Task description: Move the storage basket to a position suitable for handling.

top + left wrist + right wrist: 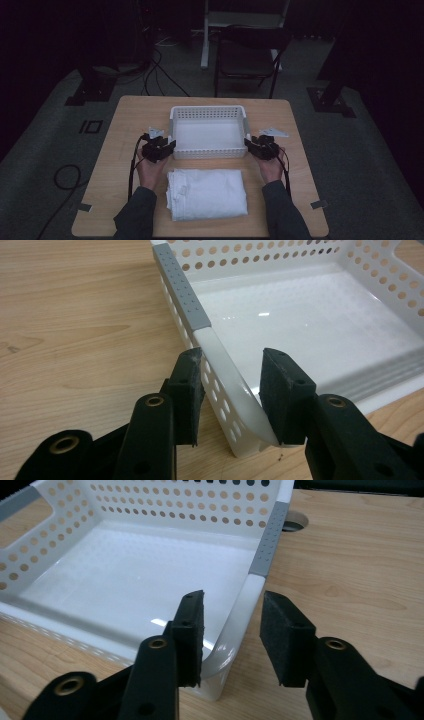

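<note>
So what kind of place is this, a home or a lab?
Probably a lab or recording studio: a lone wooden table on grey carpet, cables trailing across the floor, dark stands around it.

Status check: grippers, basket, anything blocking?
Left gripper open, straddling basket rim. Right gripper open, straddling opposite rim. Basket empty, on table. Folded towel lies near, apart.

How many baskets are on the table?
1. The white basket sits at the middle of the wooden table, just beyond the folded white cloth. The left gripper and right gripper each straddle one of its near corners, open.
</note>
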